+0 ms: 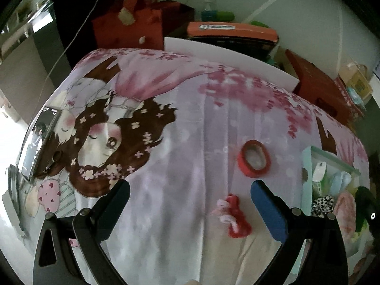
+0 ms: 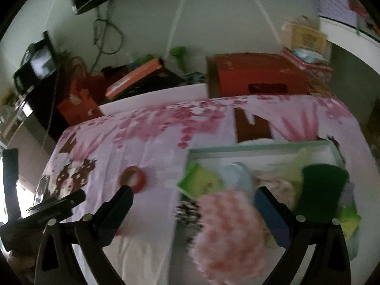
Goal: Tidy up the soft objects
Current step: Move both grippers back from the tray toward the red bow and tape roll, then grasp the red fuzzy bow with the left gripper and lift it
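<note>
A pale wall (image 2: 213,23) backs the room, with cords hanging down it at the left. Before it stands a surface covered by a lilac cloth (image 1: 180,142) printed with pink blossoms and a brown-haired cartoon figure. Behind the cloth lie a white board (image 1: 225,54), a red cardboard box (image 2: 258,76), an orange-edged box (image 1: 232,29) and a red paper bag (image 1: 123,26). On the cloth's right side sits a mint-green tray (image 2: 258,148) holding soft items: a pink-and-white fluffy piece (image 2: 228,230), a dark green pad (image 2: 323,190), a black-and-white spotted piece (image 2: 187,211) and pale blue and yellow-green items, blurred. A red tape roll (image 1: 254,158) lies on the cloth left of the tray, apart from it. A small red-and-white soft piece (image 1: 234,216) lies on the cloth nearer the camera than the roll. The left gripper (image 1: 190,192) hangs above the cloth, fingers spread, holding nothing, the red-and-white piece between them. The right gripper (image 2: 193,204) hangs over the tray's near edge, fingers likewise spread and empty.
</note>
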`<state>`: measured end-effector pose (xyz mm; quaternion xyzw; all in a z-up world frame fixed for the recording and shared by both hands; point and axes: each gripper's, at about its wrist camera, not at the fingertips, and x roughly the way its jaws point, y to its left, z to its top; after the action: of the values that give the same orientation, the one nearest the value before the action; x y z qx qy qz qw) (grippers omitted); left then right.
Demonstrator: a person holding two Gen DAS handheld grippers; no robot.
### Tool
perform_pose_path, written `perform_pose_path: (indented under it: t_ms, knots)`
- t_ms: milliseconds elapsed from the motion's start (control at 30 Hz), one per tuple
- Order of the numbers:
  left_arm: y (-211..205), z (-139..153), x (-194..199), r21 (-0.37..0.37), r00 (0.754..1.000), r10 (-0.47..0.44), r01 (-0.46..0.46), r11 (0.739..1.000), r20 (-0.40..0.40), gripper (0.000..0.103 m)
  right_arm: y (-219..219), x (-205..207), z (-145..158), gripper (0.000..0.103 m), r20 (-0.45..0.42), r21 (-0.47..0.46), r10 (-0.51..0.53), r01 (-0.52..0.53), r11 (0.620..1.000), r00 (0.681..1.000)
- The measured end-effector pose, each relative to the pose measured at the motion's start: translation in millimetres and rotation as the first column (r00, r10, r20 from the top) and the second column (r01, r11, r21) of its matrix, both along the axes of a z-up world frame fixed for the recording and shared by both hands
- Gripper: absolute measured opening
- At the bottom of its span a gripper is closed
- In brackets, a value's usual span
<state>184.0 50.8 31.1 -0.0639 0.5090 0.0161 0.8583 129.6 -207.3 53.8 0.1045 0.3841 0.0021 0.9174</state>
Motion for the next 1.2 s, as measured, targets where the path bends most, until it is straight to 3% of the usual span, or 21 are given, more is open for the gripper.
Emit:
perform_pose_path:
  t_ms: [267,433,1100,1200]
  knots:
    - [13.3,-5.0,-0.6,0.001,0.999,0.028,-0.028,1.000,-0.018,0.101,44.0,8.1,-4.3,0.103,0.010,0.006,0.113,-0.114,0.994,0.993]
    - [15.3,-10.8,-2.7,-0.004,0.999,0.027,-0.027,1.000,-0.036,0.101,58.3,16.5,-19.0,0.103,-0.030,0.019,0.152,-0.151,0.988,0.988]
    - [-2.1,-46.1,-1.3,-0.084,0.987,-0.031,0.018,0.996,-0.159,0.101,54.4,24.9,-41.9,0.098,-0.112,-0.068,0.113,-0.121,0.990,0.987]
    - [-4.1,-50.8,-1.2,-0.100,0.984,-0.037,0.020,0.995,-0.174,0.097,51.7,24.7,-41.6,0.098,-0.112,-0.064,0.107,-0.115,0.991,0.988]
